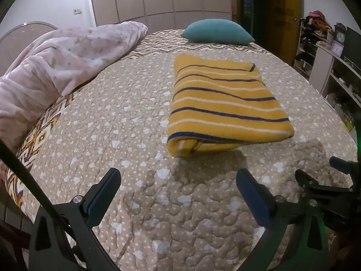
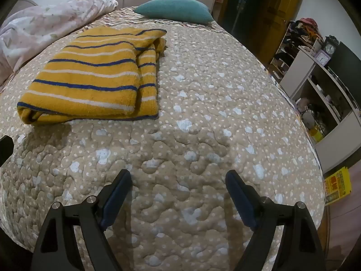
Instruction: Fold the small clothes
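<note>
Striped terry garment [image 1: 225, 103], folded rectangle on quilted bedspread [image 1: 135, 135]

Left gripper [image 1: 178, 176], right gripper [image 2: 178, 178]: jaws wide, empty.

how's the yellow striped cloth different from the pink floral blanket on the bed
The yellow striped cloth is folded into a flat, neat rectangle; the pink floral blanket lies bunched and rumpled. The cloth has blue and white stripes on yellow; the blanket is pale pink with a faint floral print. The cloth sits mid-bed, the blanket heaped along the bed's left edge in both views. Both rest on the quilted bedspread, untouched by either gripper.
</note>
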A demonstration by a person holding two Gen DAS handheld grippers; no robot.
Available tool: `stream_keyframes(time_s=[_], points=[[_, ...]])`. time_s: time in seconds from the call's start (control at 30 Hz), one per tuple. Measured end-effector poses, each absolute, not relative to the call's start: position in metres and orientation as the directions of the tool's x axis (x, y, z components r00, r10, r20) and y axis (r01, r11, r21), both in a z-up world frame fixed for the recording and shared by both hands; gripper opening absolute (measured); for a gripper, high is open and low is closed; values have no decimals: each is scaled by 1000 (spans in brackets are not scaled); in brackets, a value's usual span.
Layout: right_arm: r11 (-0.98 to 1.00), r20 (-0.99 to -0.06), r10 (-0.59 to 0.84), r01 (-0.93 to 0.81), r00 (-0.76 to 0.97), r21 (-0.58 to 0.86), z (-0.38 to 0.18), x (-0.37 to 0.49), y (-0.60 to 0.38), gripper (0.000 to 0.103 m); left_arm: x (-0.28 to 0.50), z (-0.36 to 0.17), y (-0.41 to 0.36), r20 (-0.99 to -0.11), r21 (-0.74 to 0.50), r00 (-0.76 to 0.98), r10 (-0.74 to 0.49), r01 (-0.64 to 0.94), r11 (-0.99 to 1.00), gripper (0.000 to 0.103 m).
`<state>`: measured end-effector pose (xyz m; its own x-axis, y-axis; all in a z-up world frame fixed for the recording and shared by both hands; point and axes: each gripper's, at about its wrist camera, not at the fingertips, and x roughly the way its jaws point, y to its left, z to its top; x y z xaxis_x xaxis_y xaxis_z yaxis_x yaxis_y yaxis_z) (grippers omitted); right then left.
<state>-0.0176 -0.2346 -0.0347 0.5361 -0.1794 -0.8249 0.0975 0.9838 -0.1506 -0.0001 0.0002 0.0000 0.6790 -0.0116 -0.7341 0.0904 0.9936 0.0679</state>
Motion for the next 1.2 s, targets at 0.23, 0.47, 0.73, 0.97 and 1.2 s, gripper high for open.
stream_keyframes(time_s=[0.23,0.47,0.73,0.97,1.2], points=[[983,-822,-184,95,539,-158,-36,-14,-234,89,-5,-3,3,-733,72,680,-11,95,993,102],[984,-826,-178,100,534,-147,-41,-19,-234,89,-3,-9,11,-740,58,673,-8,76,995,102],[985,-828,-174,96,533,-145,-39,-17,-236,90,-4,-10,15,-743,61,670,-1,69,996,102],[984,-827,-177,94,534,-151,-38,-21,-235,91,-3,-8,21,-739,72,673,27,39,997,102],[984,-828,-176,92,532,-150,-37,-25,-234,91,-1,-6,29,-735,80,676,43,24,996,102]])
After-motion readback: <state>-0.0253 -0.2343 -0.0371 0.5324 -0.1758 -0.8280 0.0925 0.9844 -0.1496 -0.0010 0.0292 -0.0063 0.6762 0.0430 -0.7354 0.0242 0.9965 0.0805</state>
